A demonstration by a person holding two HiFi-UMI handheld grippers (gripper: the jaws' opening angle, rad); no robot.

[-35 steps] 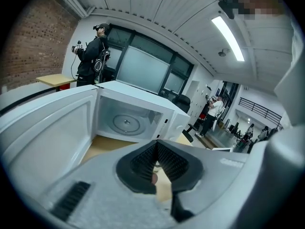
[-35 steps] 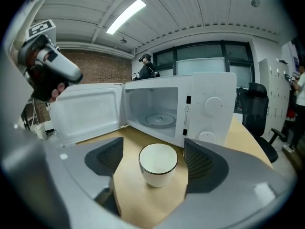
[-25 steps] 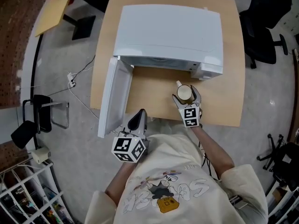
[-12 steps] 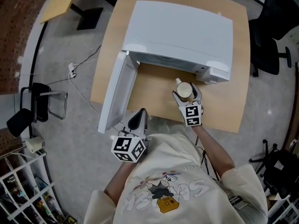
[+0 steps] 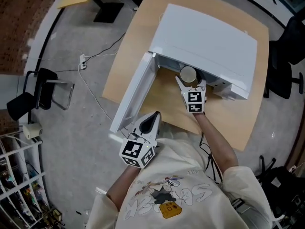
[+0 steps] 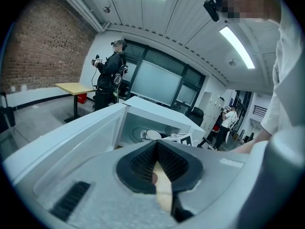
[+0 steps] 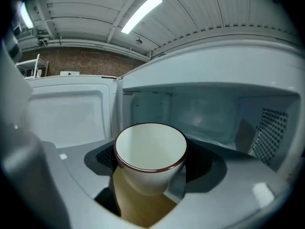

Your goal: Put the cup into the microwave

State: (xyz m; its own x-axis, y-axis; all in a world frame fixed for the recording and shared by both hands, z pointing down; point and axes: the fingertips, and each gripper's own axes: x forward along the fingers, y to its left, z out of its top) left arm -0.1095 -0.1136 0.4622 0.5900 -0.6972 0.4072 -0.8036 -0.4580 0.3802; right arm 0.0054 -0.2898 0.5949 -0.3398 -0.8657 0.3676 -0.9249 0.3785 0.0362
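Cup (image 5: 188, 74) gripped by right gripper (image 5: 189, 80) at open microwave (image 5: 205, 37) mouth; left gripper (image 5: 151, 121) clenched, empty, near door (image 5: 136, 92).

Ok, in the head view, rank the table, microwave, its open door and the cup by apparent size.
1. table, partly covered
2. microwave
3. door, seen at a slant
4. cup, clearly smallest

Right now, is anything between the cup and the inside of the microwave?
Nothing visible does. The door is swung wide open to the left, the cavity of the microwave looks empty, and the cup, held in the right gripper, is at the opening.
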